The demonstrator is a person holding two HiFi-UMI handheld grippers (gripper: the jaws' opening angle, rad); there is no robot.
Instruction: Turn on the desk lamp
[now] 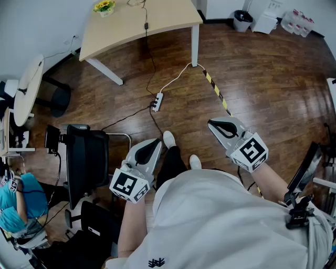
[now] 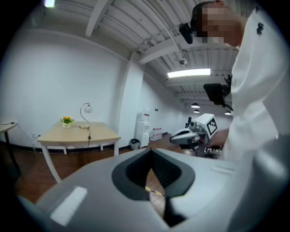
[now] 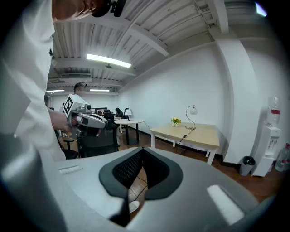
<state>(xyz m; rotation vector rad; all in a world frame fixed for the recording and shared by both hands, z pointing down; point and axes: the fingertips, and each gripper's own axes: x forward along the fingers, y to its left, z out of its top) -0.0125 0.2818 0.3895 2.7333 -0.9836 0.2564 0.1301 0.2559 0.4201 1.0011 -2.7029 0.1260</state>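
The desk lamp (image 2: 85,110) has a curved thin neck and a round head. It stands at the back of a light wooden table (image 2: 77,134), far across the room, and shows in the right gripper view too as the lamp (image 3: 192,110) on the table (image 3: 201,134). From the head view only its black cable (image 1: 146,21) shows on the table (image 1: 168,18). My left gripper (image 1: 157,142) and right gripper (image 1: 211,123) hover over the wooden floor, well short of the table. Both are shut with nothing in them.
A small pot of yellow flowers (image 1: 104,6) sits on the table's corner. A white power strip (image 1: 157,101) with cables and a yellow-black tape strip (image 1: 216,92) lie on the floor. A black office chair (image 1: 86,163) stands at my left, and a round white table (image 1: 26,89) is farther left.
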